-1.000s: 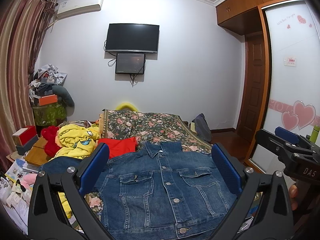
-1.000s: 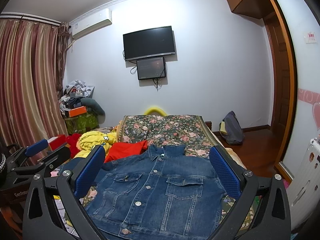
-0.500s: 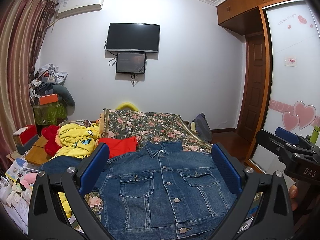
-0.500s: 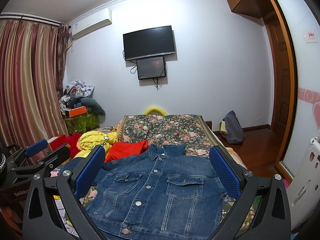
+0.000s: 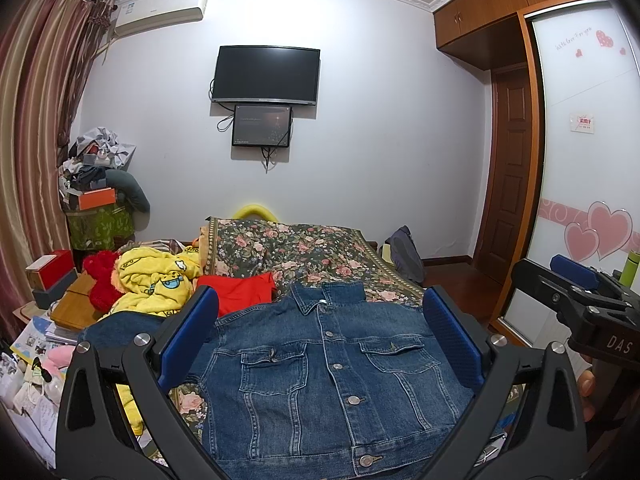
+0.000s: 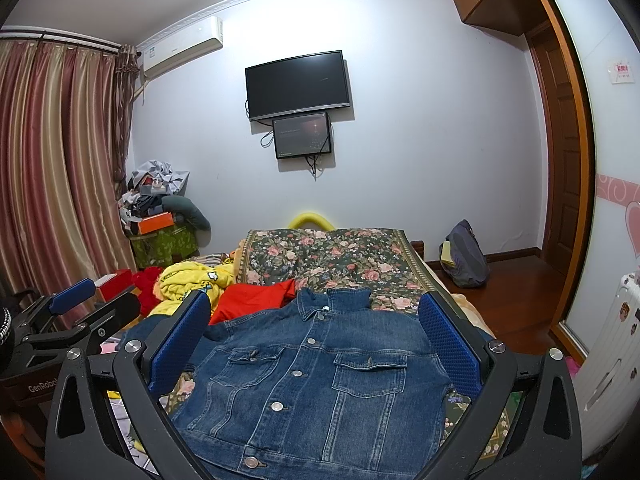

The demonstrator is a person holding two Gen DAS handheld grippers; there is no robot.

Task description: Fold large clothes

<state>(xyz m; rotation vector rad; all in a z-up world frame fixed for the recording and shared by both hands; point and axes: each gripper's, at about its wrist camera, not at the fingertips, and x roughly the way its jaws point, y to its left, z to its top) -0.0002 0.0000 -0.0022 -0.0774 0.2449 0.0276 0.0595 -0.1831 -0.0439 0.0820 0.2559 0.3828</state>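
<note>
On the floral bed, denim jacket flat beneath both wide-open, empty grippers, left gripper, right gripper.

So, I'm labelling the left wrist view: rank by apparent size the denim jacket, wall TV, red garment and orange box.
1. denim jacket, nearest the camera
2. wall TV
3. red garment
4. orange box

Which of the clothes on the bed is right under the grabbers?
The blue denim jacket, spread flat and buttoned up, lies right between both grippers' open fingers. The red garment and the yellow cartoon one sit farther back, to the left.
</note>
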